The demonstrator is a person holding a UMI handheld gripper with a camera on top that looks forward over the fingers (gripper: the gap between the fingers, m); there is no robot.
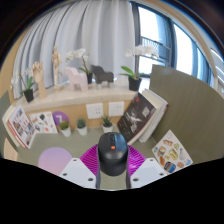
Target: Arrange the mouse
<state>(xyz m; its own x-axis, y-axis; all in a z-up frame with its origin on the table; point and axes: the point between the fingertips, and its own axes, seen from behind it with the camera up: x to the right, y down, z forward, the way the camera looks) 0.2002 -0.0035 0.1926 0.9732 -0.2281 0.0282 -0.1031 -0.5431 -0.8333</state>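
Tongs [112, 172] are closed on the mouse [111, 153], held by its two sides above the desk [150, 150]; it seems light, hard and smooth, so side grip is best

Tabletop [92, 138], light-coloured. Mouse [111, 155], black, lies on it; purple disc [54, 158] just beside the mouse. Open booklets [172, 150] lie near the mouse on its other side; small potted plants [82, 125] stand beyond it.
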